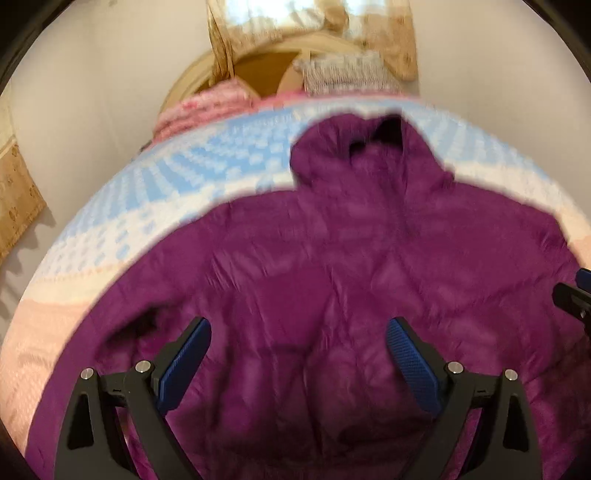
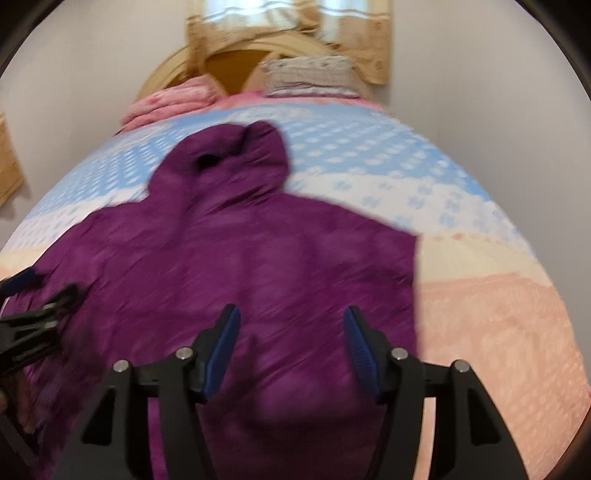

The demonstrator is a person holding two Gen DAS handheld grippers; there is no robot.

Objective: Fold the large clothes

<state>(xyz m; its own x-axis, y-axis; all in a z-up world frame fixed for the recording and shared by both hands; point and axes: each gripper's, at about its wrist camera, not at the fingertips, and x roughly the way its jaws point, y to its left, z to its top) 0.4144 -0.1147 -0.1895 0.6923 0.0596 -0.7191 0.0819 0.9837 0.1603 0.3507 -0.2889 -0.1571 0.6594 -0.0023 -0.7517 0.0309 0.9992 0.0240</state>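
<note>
A purple hooded puffer jacket lies spread on the bed, hood pointing toward the headboard. My left gripper hovers over the jacket's lower body, jaws wide apart with nothing between the blue pads. In the right wrist view the same jacket fills the middle, its right edge folded straight. My right gripper is above the lower part of the jacket, open, pads clear of the cloth. The left gripper shows at the left edge of the right wrist view; the right gripper peeks in at the right edge of the left wrist view.
The bed cover is blue, white and peach. A pink folded blanket and a patterned pillow lie by the wooden headboard. White walls flank the bed; a curtain hangs behind.
</note>
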